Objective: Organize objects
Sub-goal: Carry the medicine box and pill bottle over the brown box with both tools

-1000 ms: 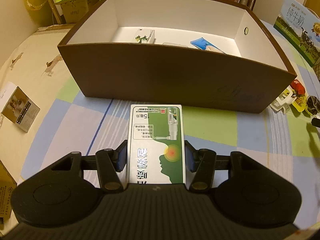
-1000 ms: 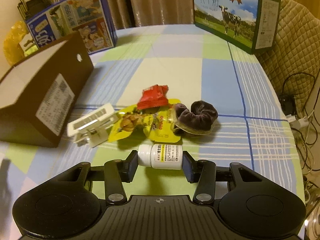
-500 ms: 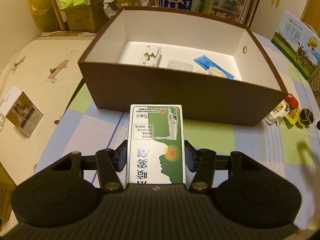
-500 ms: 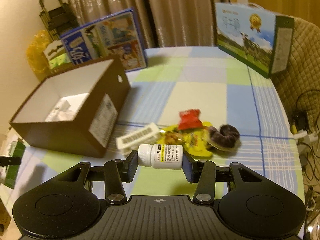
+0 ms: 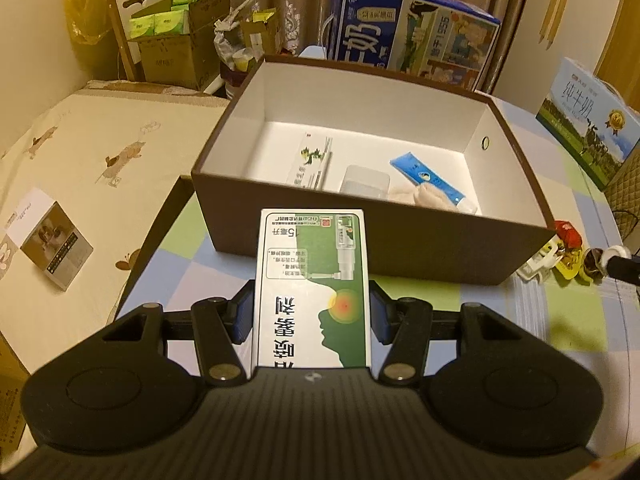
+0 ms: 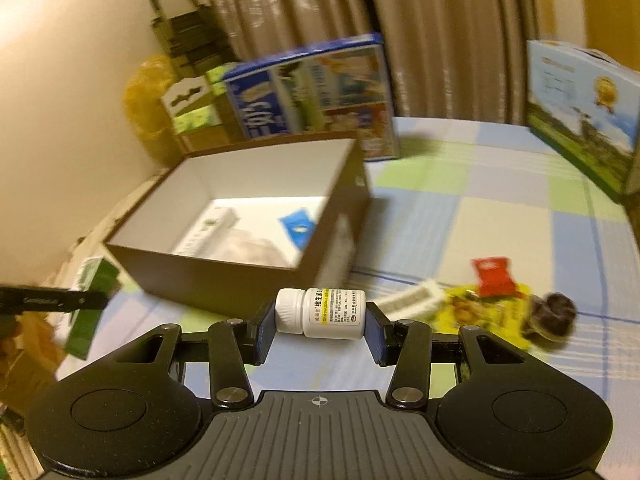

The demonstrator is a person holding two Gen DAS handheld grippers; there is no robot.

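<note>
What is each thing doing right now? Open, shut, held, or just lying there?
left gripper: shut on the green-and-white box
green-and-white box: held, outside the brown box
right gripper: shut on the white bottle
white bottle: held sideways, cap on
brown box: open, several items inside
red packet: lying on the checked cloth
dark scrunchie: lying on the cloth

Left gripper jaws clamped on a carton, right gripper jaws clamped on a bottle

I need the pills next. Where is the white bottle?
In the right wrist view, the white bottle lies sideways in the right claw, in front of the brown box.
</note>
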